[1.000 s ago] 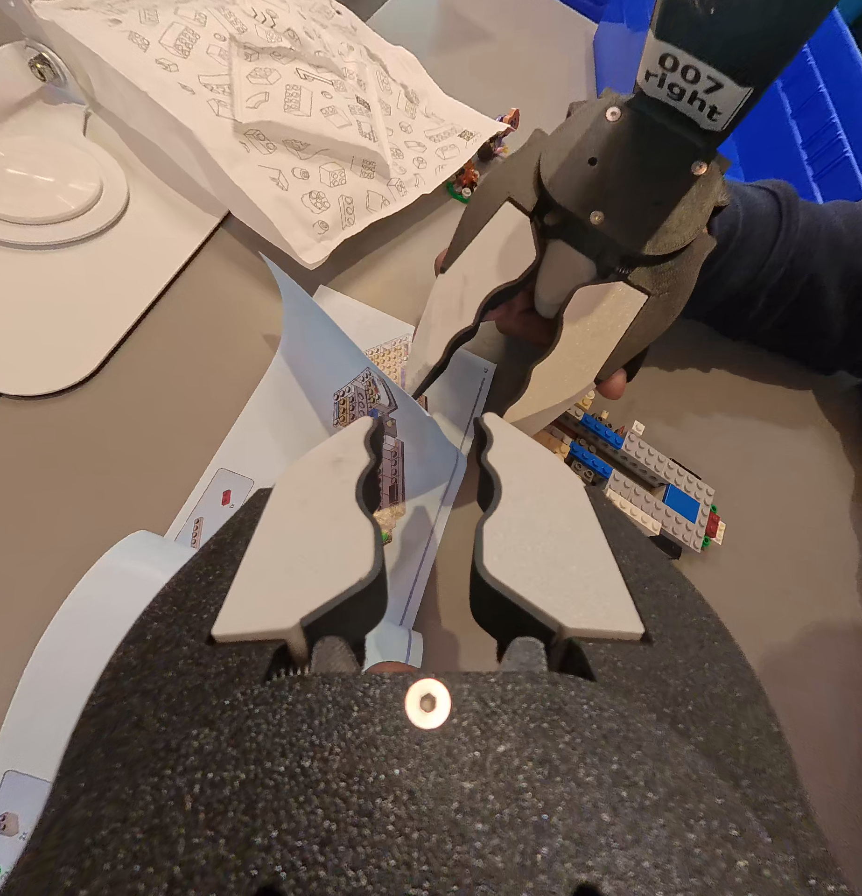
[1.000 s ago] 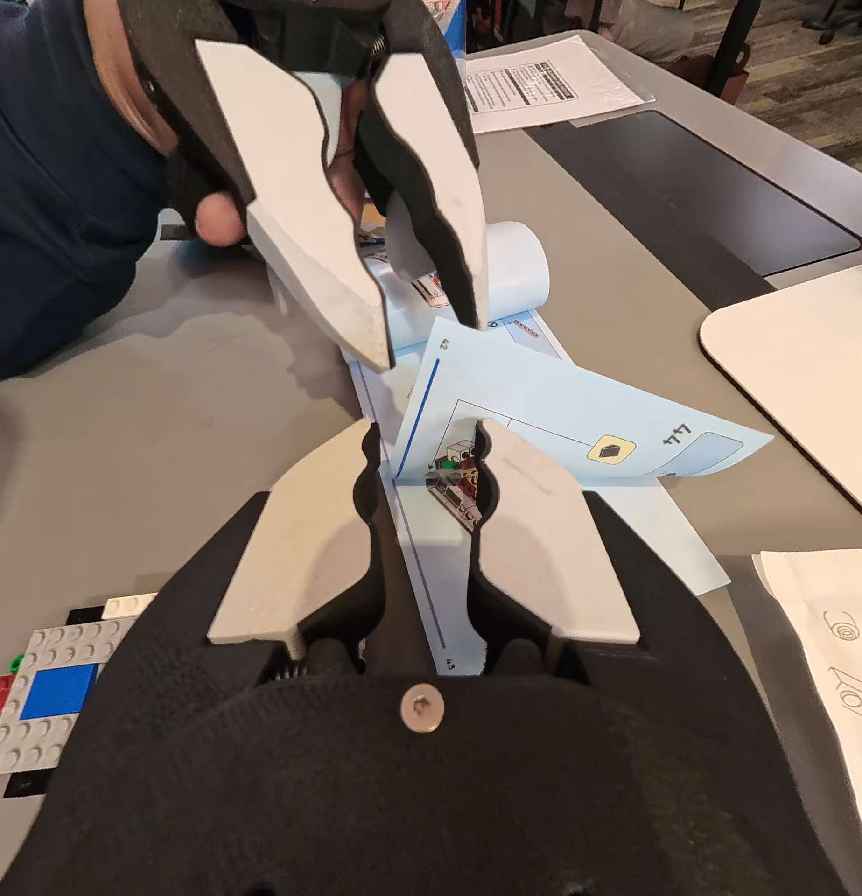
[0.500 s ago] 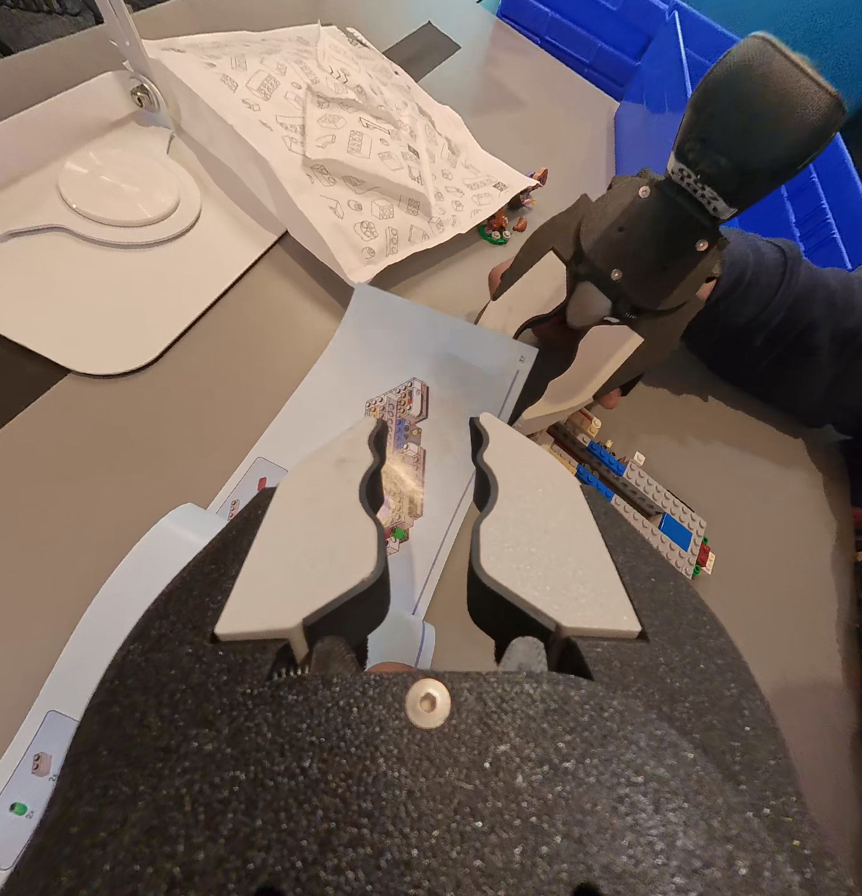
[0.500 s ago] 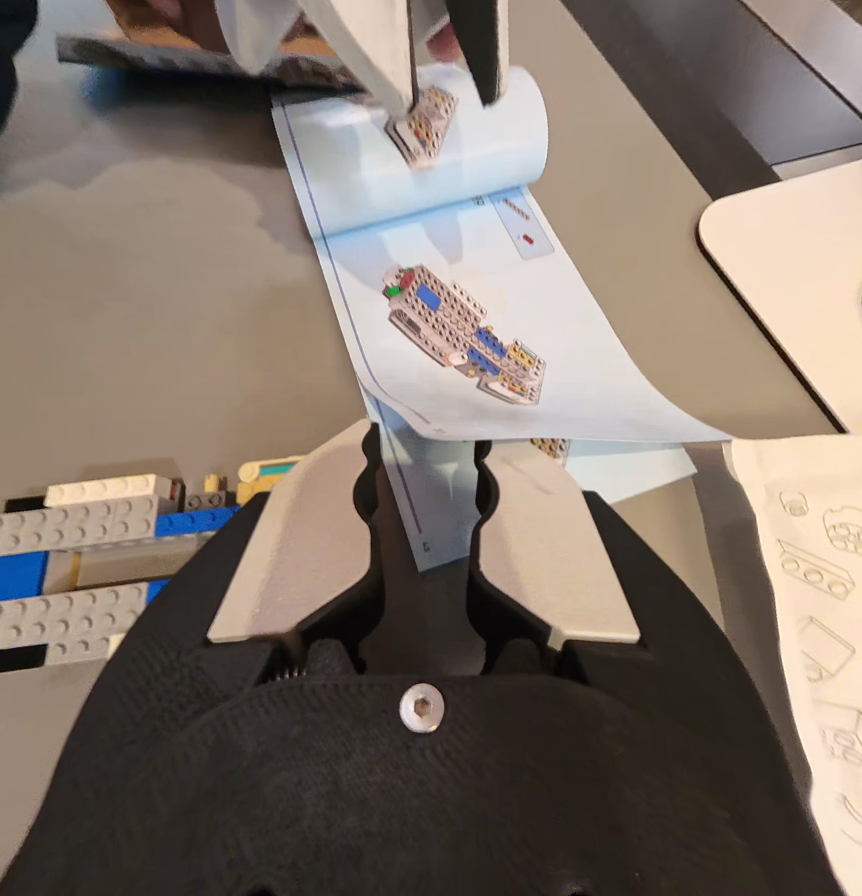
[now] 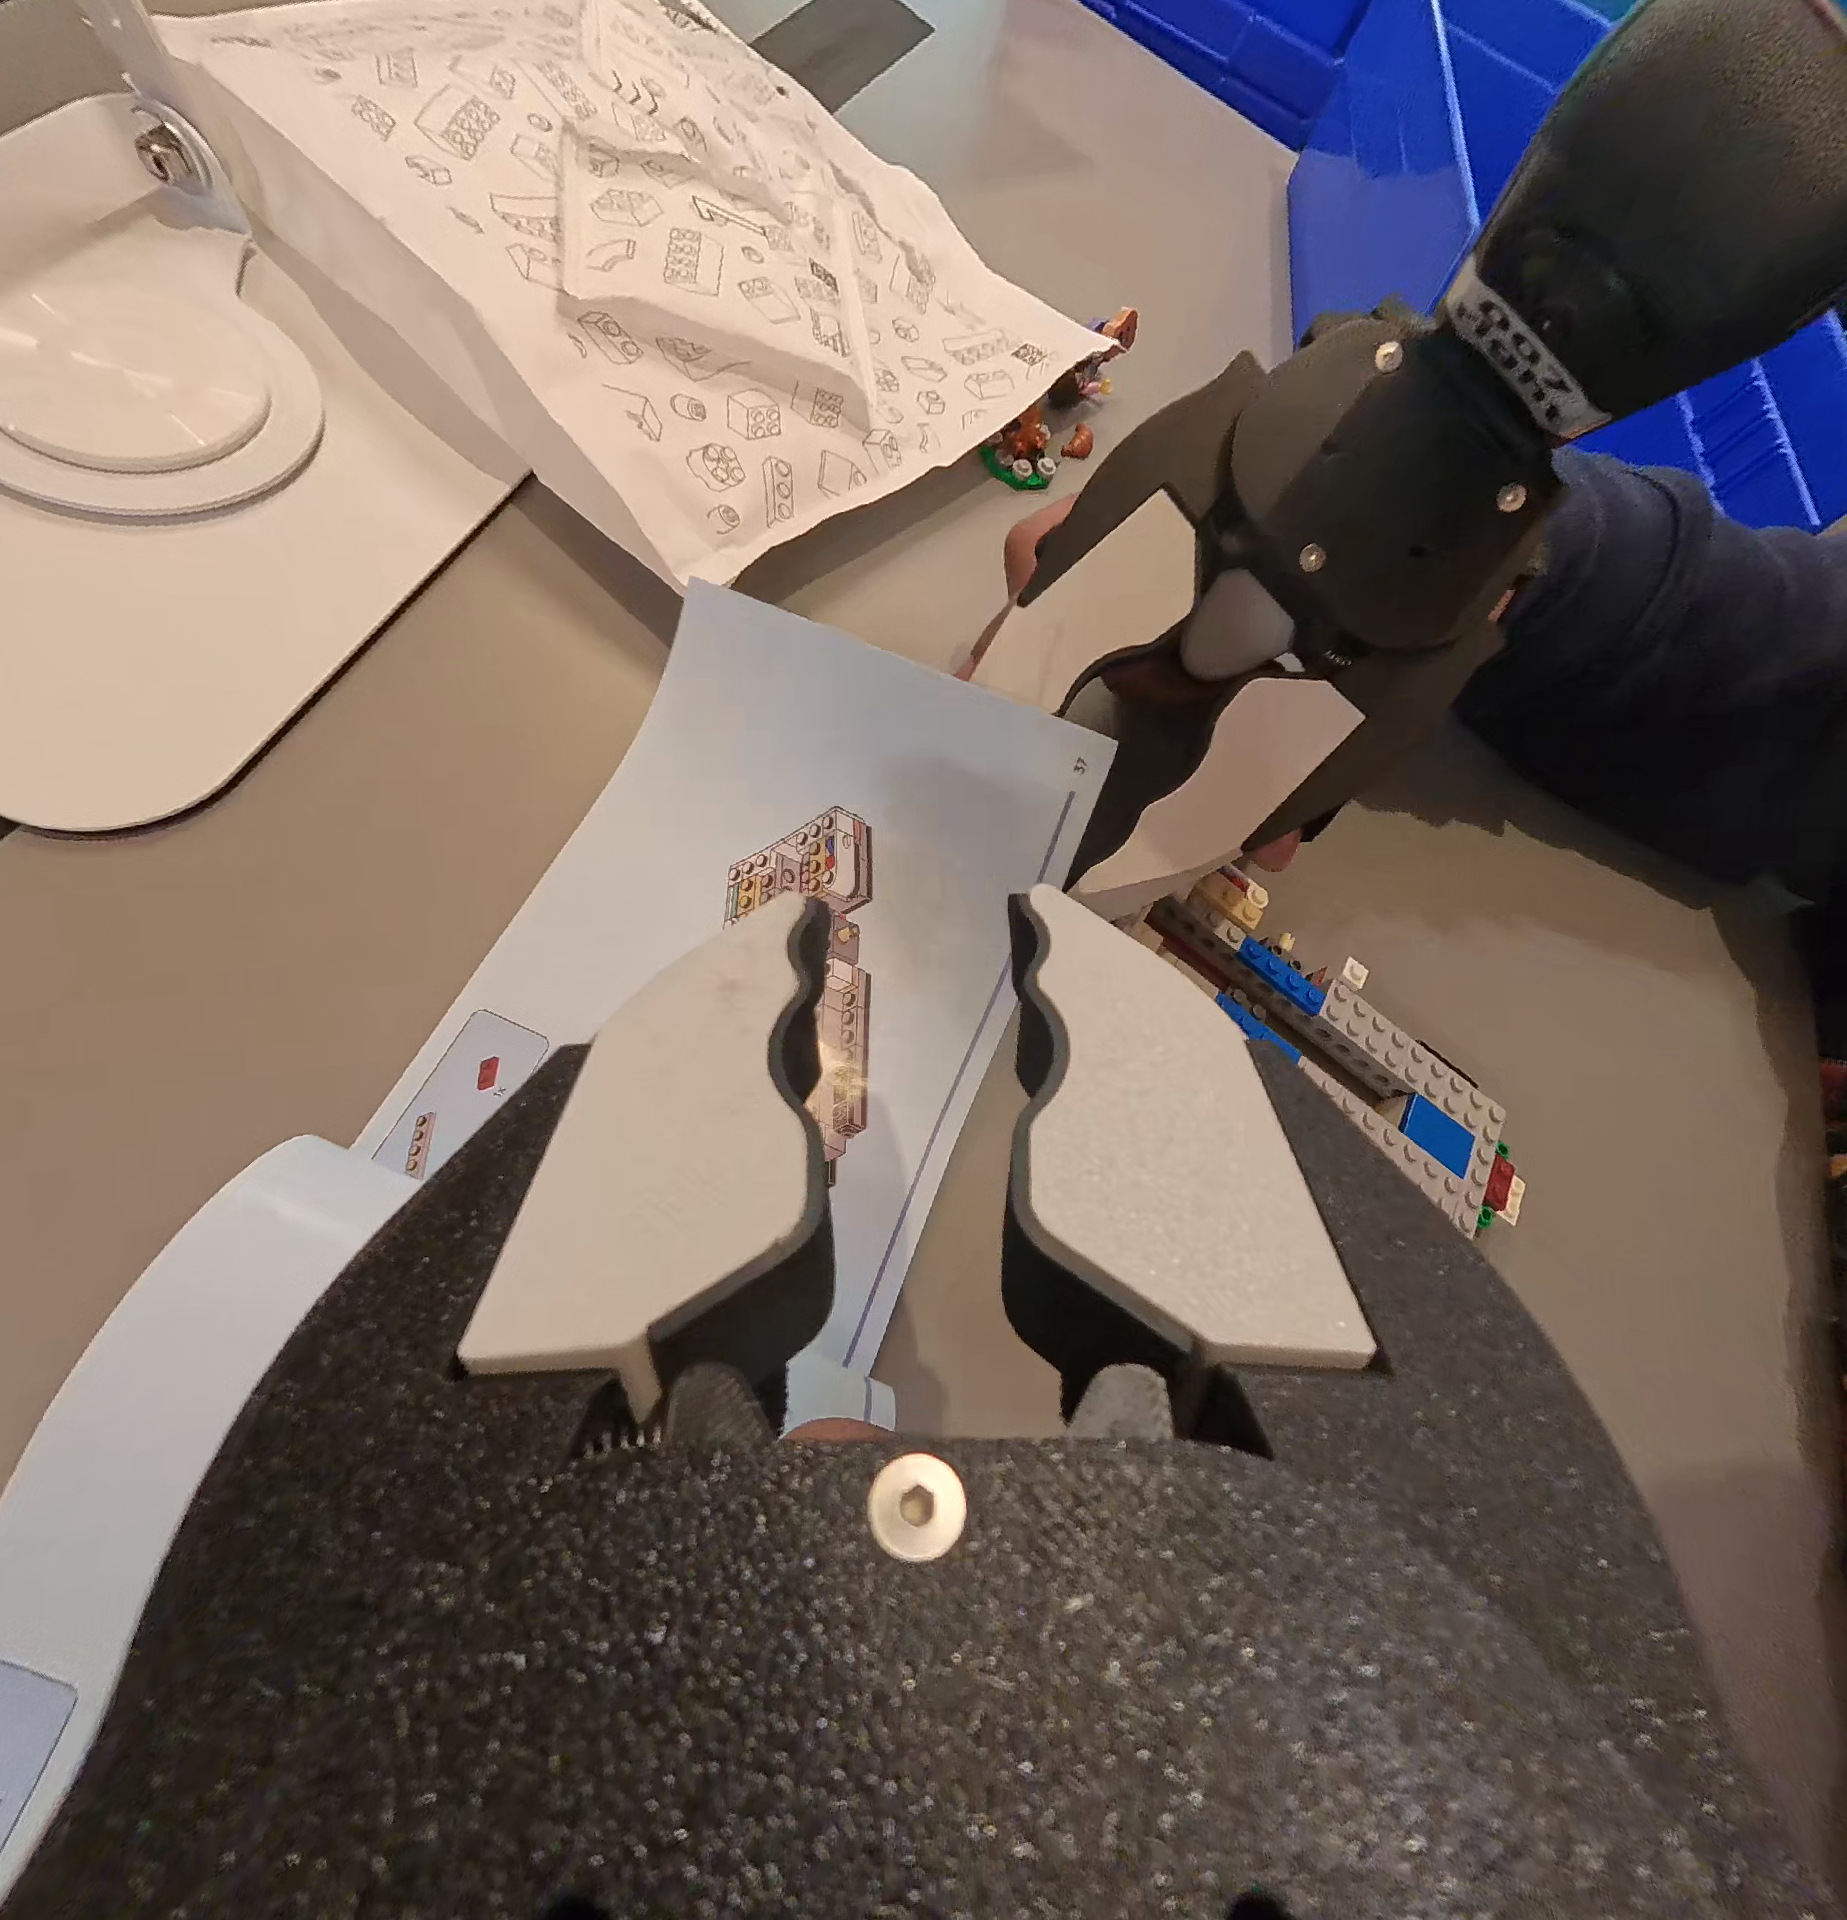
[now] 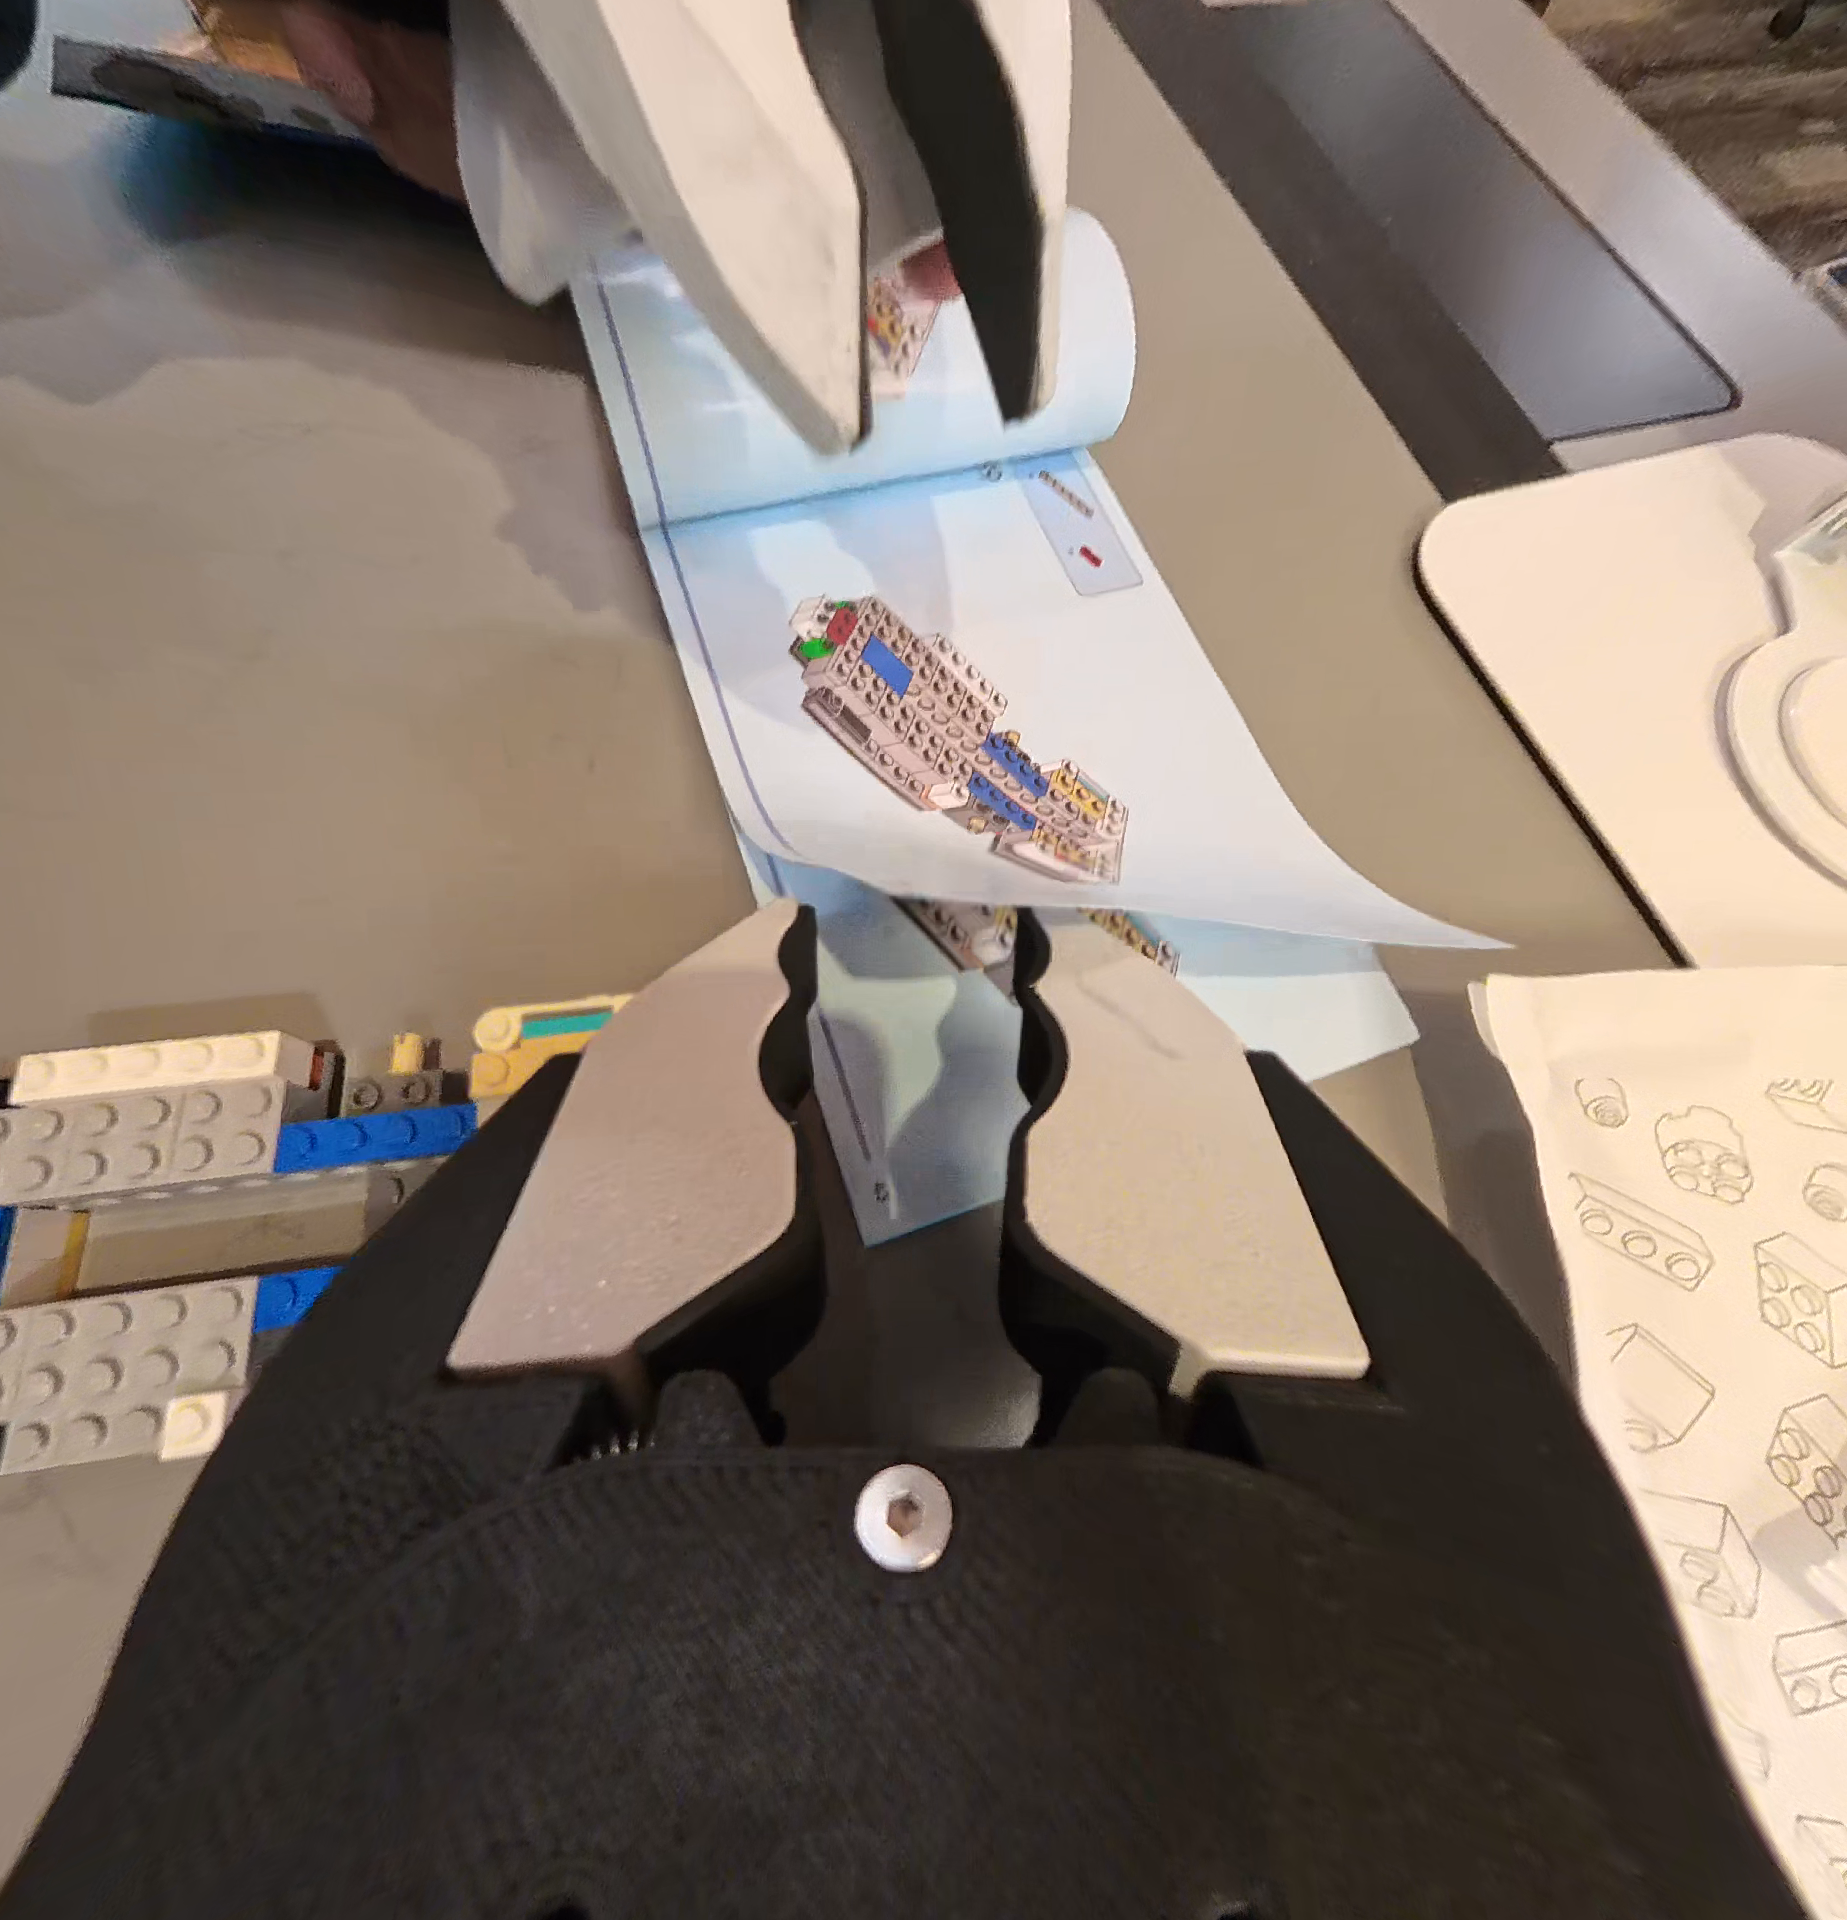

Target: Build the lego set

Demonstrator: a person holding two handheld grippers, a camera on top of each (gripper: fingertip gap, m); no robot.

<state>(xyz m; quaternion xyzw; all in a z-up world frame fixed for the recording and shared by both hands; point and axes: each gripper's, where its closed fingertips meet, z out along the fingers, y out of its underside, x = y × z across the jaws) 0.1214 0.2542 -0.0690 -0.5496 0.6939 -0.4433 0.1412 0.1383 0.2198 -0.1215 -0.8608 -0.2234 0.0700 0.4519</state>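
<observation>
While the left gripper (image 5: pixel 914 914) hovers empty-jawed over the pale-blue paper instruction booklet (image 5: pixel 794 748) mid-frame in the left wrist view, the right wrist view shows the right gripper (image 6: pixel 911 925), also gaping, above its curling top page (image 6: pixel 1158 665), which looks thin, floppy and best pinched at a free edge.

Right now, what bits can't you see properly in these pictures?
- Booklet: its near part is hidden behind the left gripper in the left view.
- Brick model: cut off by the left edge of the right view, partly behind the right gripper.
- Small brown pieces: too small to tell, left view.
</observation>
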